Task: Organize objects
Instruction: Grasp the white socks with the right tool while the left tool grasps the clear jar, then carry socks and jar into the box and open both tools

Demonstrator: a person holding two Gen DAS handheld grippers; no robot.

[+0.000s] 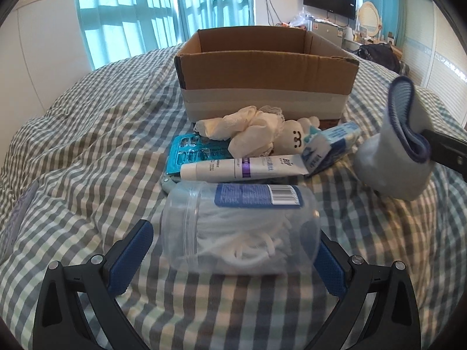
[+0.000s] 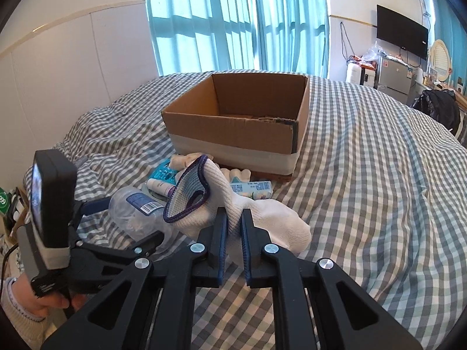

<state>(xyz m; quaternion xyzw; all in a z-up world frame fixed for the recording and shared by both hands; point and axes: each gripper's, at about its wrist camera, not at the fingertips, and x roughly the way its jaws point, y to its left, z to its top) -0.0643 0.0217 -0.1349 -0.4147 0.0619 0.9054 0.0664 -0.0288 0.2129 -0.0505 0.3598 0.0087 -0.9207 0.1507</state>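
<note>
Two tools work over the checked bed [image 2: 364, 175]. Nearest, the right tool [image 2: 234, 233] is pressed together on a white sock [image 2: 262, 215], pinching it at mid-length; the purple-edged cuff stands open up and to the left, the toe droops right. The left tool [image 1: 233, 250] is spread wide, its blue pads either side of a clear plastic jar [image 1: 239, 227] lying on its side on the bed; whether the pads touch the jar I cannot tell. In the right wrist view, the person's left hand [image 2: 43, 303] grips that tool's handle low at the left edge. Just beyond the jar lie a white tube [image 1: 242, 167], a teal blister pack [image 1: 189, 154], a blue tissue pack [image 1: 329, 145], crumpled white gloves [image 1: 248, 128] and a small bunny toy [image 1: 294, 137]. Farthest, touching that heap, stands an open cardboard box [image 1: 262, 81].
</note>
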